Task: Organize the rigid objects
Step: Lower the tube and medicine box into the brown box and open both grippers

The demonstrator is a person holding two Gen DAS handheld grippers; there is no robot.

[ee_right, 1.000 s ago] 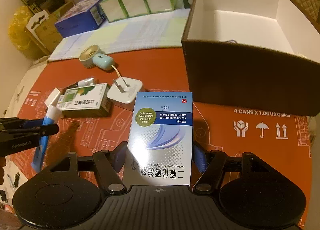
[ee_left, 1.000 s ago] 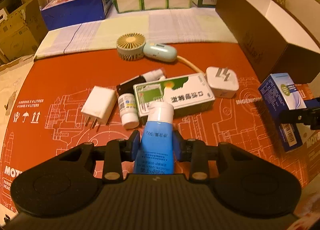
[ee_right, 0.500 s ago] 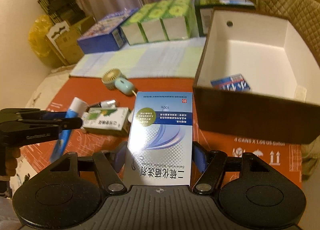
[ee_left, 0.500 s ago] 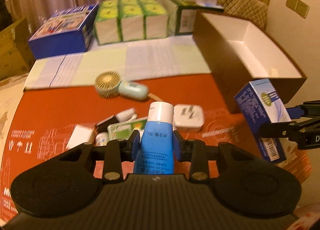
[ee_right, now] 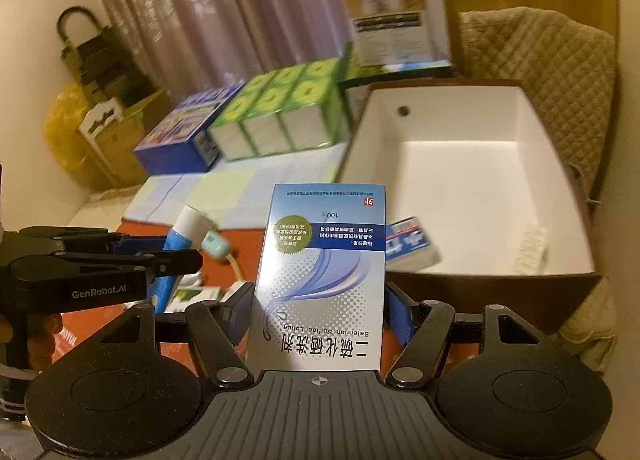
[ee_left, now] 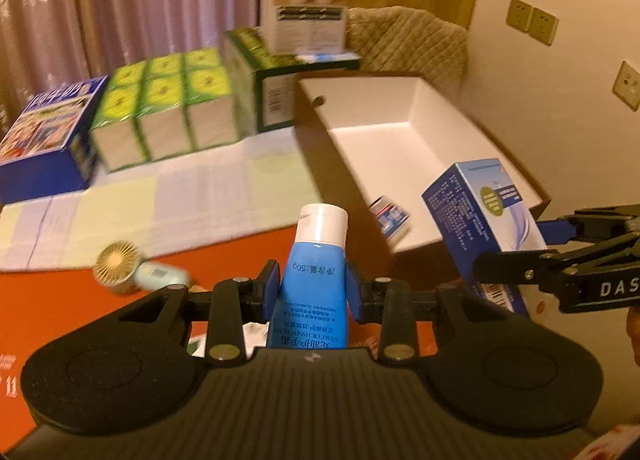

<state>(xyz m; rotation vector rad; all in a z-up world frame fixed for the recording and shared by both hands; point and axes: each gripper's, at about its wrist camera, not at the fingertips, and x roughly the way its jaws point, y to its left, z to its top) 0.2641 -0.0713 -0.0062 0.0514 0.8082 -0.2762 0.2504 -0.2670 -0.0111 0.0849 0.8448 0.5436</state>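
Hand cream tube (ee_left: 314,280), blue with white cap, pinched between blue pads of left gripper (ee_left: 312,284), cap pointing forward and up, lower end hidden behind gripper body. Lotion box (ee_right: 322,280), blue and white, clamped flat between pads of right gripper (ee_right: 320,316), bottom edge cut off by gripper body, print upside down. Both held up in air, near brown storage box (ee_right: 492,288) with white inside; lotion box just in front of its near wall, tube to its left. Same lotion box in left view (ee_left: 480,220), tilted, lower corner hidden behind right gripper's fingers. Small blue-white packet (ee_right: 408,244) inside storage box, blurred, partly hidden by lotion box; pale object (ee_right: 528,248) next to it, too blurred to name. Handheld fan (ee_left: 120,268) lying on orange mat (ee_left: 48,312), blurred, handle partly behind left gripper. Green-white medicine box (ee_right: 196,296) mostly hidden behind both grippers. Green cartons (ee_left: 168,108) and blue carton (ee_left: 44,140) at back, smeared, labels unreadable.
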